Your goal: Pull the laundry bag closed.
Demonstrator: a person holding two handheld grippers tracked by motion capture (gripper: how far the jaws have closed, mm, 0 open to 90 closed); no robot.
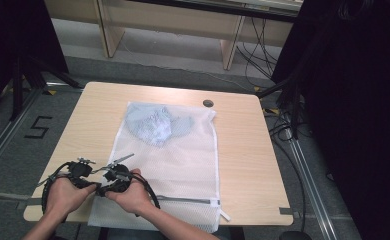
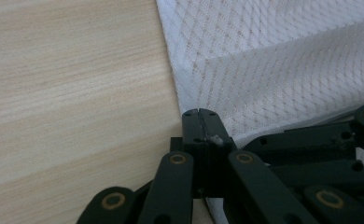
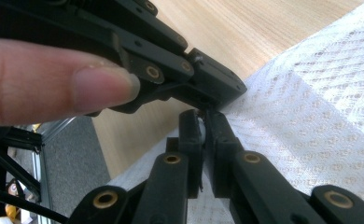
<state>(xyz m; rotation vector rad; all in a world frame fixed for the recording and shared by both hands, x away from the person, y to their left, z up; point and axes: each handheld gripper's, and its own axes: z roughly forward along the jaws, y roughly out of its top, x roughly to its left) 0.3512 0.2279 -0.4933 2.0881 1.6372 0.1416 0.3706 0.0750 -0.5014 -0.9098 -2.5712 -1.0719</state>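
Observation:
A white mesh laundry bag (image 1: 175,160) lies flat on the wooden table (image 1: 243,150), with a light blue garment (image 1: 155,125) inside its far end. A grey zipper (image 1: 183,199) runs along its near edge. Both grippers meet at the bag's near left corner. My left gripper (image 1: 94,186) (image 2: 199,114) is shut on the bag's edge (image 2: 182,93). My right gripper (image 1: 104,190) (image 3: 203,116) comes in from the bag side, its tips right under the left gripper's. It is shut on a small pale piece at the edge, apparently the zipper pull (image 3: 199,125).
A small dark round disc (image 1: 208,103) is set in the table beyond the bag. A white tab (image 1: 224,216) sticks out at the zipper's right end. Bare wood lies left and right of the bag. Cables and black stands are on the floor around the table.

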